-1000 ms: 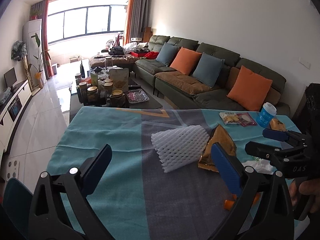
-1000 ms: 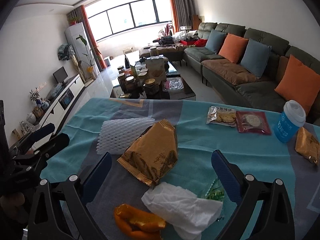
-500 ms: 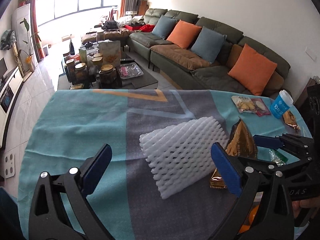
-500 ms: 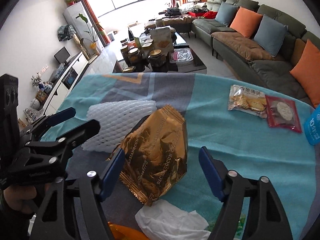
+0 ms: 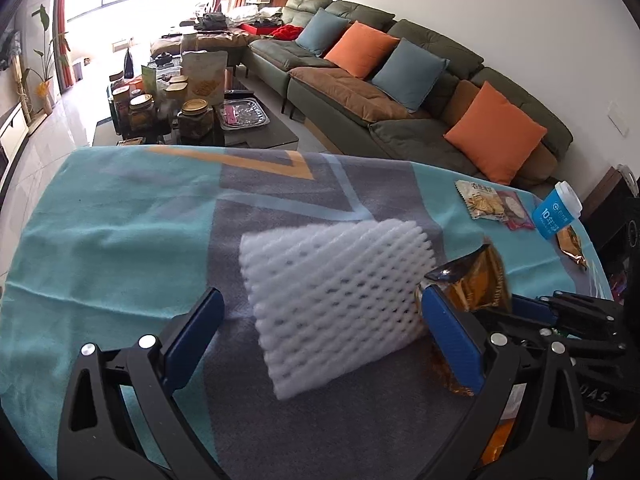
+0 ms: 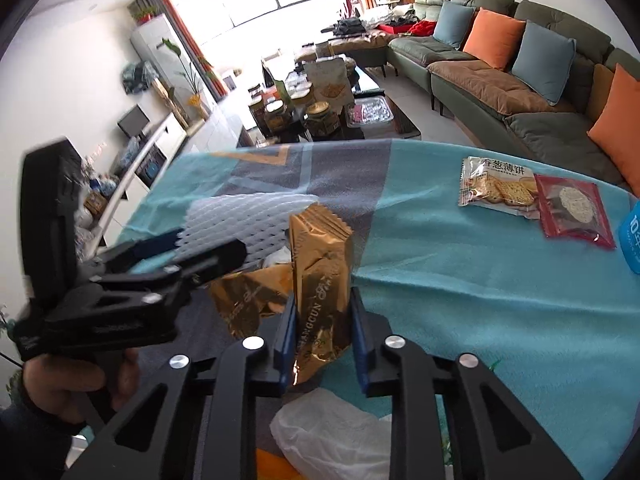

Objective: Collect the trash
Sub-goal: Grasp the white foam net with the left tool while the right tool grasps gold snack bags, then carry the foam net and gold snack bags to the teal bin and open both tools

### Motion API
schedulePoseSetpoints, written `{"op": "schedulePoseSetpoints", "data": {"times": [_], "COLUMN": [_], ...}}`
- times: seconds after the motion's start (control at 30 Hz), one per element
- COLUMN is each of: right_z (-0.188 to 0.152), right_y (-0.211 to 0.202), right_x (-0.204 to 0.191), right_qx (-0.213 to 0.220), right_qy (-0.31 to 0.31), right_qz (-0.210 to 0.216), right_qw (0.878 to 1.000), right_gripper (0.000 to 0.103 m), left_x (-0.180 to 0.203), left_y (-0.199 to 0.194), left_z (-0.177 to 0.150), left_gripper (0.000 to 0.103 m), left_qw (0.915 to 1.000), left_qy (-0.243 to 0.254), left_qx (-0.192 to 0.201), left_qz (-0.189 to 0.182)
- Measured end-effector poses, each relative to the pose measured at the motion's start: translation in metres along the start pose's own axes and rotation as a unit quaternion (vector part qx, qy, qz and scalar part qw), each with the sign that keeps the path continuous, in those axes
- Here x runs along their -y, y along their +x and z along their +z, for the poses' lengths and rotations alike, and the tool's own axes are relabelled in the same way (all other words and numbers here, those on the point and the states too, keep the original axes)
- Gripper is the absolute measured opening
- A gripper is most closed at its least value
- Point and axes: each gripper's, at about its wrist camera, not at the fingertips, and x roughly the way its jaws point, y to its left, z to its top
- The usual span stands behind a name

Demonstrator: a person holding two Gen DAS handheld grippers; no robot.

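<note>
Between the spread blue pads of the left gripper (image 5: pixel 320 344), seen through the left wrist camera, a white foam net sleeve (image 5: pixel 340 300) is framed on the tablecloth (image 5: pixel 120 232); the jaws stand wide and nothing is touched by them yet. The sleeve is judged very light, soft and springy, so it should crush easily; a hold across its near edge at about 6 o'clock would be advised, with both layers pinched. At 3 o'clock a gold wrapper (image 5: pixel 476 280) is seen beside the sleeve, with the right gripper (image 5: pixel 560 320) behind it. At 2 o'clock sealed biscuit packets (image 5: pixel 480 200) and a blue cup (image 5: pixel 556 216) lie well apart.

Through the right wrist camera, the right gripper is seen narrowed onto the gold wrapper (image 6: pixel 320 280), which is pinched upright between the pads at its lower part. The foil is judged light, crinkly and slippery, so a firm pinch low down is wanted. At 6 o'clock a crumpled white tissue (image 6: pixel 332 436) lies just below the jaws. At 9 o'clock the left gripper (image 6: pixel 188 248) is seen over the foam sleeve.
</note>
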Motion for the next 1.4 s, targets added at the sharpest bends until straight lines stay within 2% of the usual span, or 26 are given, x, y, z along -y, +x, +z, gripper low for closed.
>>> {"op": "schedulePoseSetpoints", "data": {"times": [0.03, 0.07, 0.13, 0.23, 0.27, 0.3, 0.37, 0.43, 0.6, 0.8, 0.9, 1.07, 1.2, 1.4], "right_z": [0.000, 0.000, 0.000, 0.000, -0.001, -0.001, -0.001, -0.001, -0.001, -0.001, -0.001, -0.002, -0.005, -0.015], "right_y": [-0.003, -0.005, -0.010, -0.013, -0.012, -0.012, -0.012, -0.013, -0.013, -0.023, -0.029, -0.043, -0.059, -0.081], "right_x": [0.001, 0.002, 0.003, 0.003, 0.002, 0.003, 0.003, 0.003, 0.003, 0.004, 0.007, 0.011, 0.005, -0.014], "right_qx": [0.005, 0.008, 0.018, 0.019, 0.016, 0.015, 0.016, 0.017, 0.021, 0.039, 0.050, 0.072, 0.091, 0.114], "right_qy": [0.001, 0.003, 0.005, 0.007, 0.007, 0.007, 0.009, 0.010, 0.012, 0.020, 0.029, 0.049, 0.051, 0.043], "right_qz": [0.001, 0.003, 0.005, 0.012, 0.017, 0.017, 0.019, 0.019, 0.021, 0.028, 0.031, 0.042, 0.049, 0.066], "right_qw": [1.000, 1.000, 1.000, 1.000, 1.000, 1.000, 1.000, 1.000, 0.999, 0.999, 0.998, 0.995, 0.993, 0.990], "right_gripper": [0.018, 0.013, 0.012, 0.012, 0.011, 0.011, 0.011, 0.011, 0.011, 0.011, 0.011, 0.011, 0.011, 0.011], "left_x": [0.000, 0.000, -0.001, -0.003, -0.003, -0.003, -0.004, -0.001, 0.001, -0.003, 0.003, -0.004, -0.007, -0.017], "left_y": [0.001, 0.001, 0.002, 0.005, 0.005, 0.006, 0.008, 0.009, 0.011, 0.003, -0.012, -0.048, -0.089, -0.150], "left_z": [0.000, 0.000, 0.001, 0.002, 0.003, 0.005, 0.007, 0.007, 0.007, 0.005, 0.003, 0.003, -0.003, -0.024], "left_gripper": [0.097, 0.097, 0.096, 0.087, 0.081, 0.070, 0.056, 0.049, 0.014, 0.010, 0.010, 0.010, 0.010, 0.010], "left_qw": [1.0000, 1.0000, 0.9999, 0.9998, 0.9998, 0.9997, 0.9997, 0.9999, 0.9998, 0.9987, 0.9983, 0.9959, 0.9921, 0.9866], "left_qy": [-0.002, -0.006, -0.014, -0.017, -0.019, -0.021, -0.022, -0.012, -0.012, -0.023, -0.001, -0.007, 0.007, 0.015], "left_qx": [0.002, 0.004, 0.004, 0.006, 0.006, 0.007, 0.007, 0.009, 0.016, 0.034, 0.053, 0.089, 0.125, 0.162], "left_qz": [0.003, 0.002, 0.000, 0.004, 0.004, 0.005, 0.003, 0.004, -0.010, -0.031, -0.027, -0.017, -0.007, 0.008]}}
